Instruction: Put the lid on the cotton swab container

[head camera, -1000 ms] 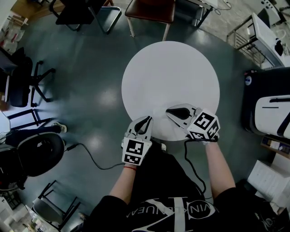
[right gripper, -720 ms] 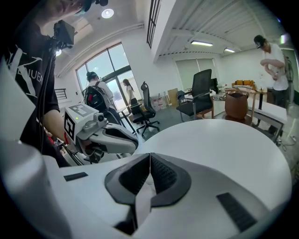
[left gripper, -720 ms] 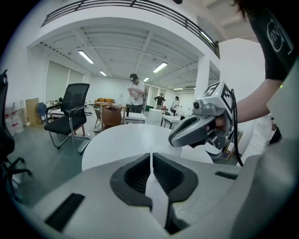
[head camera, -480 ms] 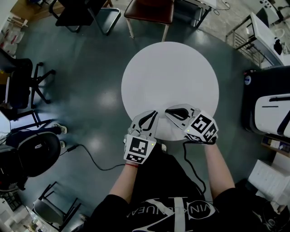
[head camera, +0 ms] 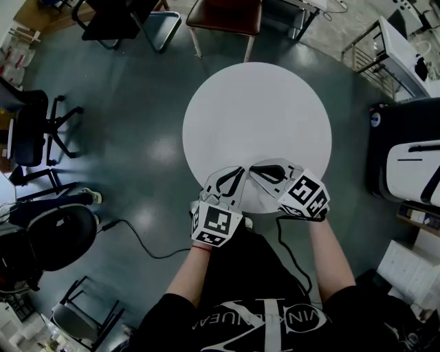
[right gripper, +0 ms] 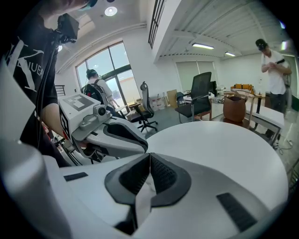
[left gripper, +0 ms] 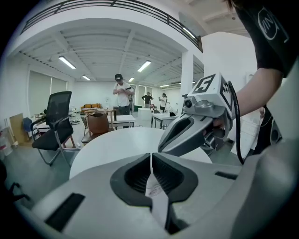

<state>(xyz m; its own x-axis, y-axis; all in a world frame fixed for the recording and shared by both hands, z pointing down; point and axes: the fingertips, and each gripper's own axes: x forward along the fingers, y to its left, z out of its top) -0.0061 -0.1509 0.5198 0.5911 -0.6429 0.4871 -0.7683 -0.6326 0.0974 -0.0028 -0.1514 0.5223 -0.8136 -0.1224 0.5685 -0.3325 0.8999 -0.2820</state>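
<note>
Over the near edge of the round table (head camera: 258,110), we have brought our left gripper (head camera: 235,174) in beside our right gripper (head camera: 254,170), both shut on nothing, yet no cotton swab container or lid shows anywhere, so capping cannot start.

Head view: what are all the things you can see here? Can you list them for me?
Table: one, white, round, centre.
Brown chair: one, beyond the table.
Office chairs: at least two, black, left.
Cable: one, black, on the grey floor, lower left.
Standing people: several, far across the room.
Left gripper: one, pale grey, shut, at the table's near edge.
Right gripper: one, pale grey, shut, beside it.
Forearms: two, at the bottom, holding the grippers.
</note>
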